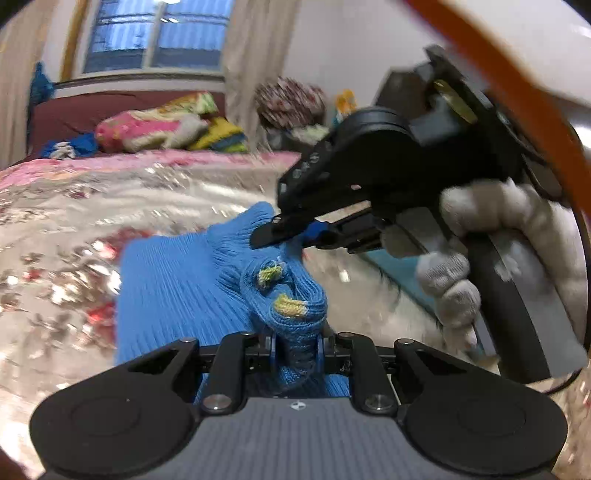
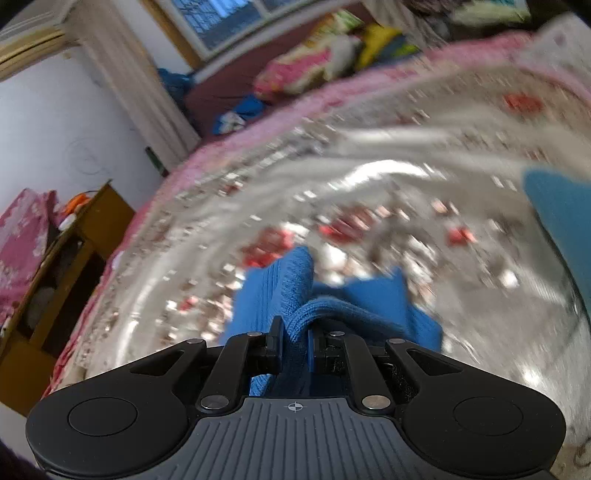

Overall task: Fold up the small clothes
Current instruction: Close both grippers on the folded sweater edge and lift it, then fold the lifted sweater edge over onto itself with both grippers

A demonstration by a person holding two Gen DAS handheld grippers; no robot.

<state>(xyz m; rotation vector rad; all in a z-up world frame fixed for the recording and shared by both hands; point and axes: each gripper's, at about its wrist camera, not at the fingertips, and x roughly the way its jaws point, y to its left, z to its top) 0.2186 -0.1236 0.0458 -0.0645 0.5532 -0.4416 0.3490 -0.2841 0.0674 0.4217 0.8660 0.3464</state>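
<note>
A small blue knit garment (image 1: 173, 280) with yellow-green patches (image 1: 271, 274) hangs partly lifted over the shiny floral bedcover (image 1: 74, 206). My left gripper (image 1: 295, 347) is shut on a bunched fold of it at the bottom of the left wrist view. The right gripper (image 1: 280, 236), held by a hand in a white glove (image 1: 480, 236), pinches another edge of the same garment just above and to the right. In the right wrist view the right gripper (image 2: 297, 332) is shut on a ribbed fold of the blue garment (image 2: 369, 299). Both views are blurred by motion.
Bright pillows and folded bedding (image 1: 147, 125) are piled at the far end of the bed below a window (image 1: 155, 33). A wooden cabinet (image 2: 74, 258) stands off the bed's left side. Another teal cloth (image 2: 561, 214) lies at the right edge.
</note>
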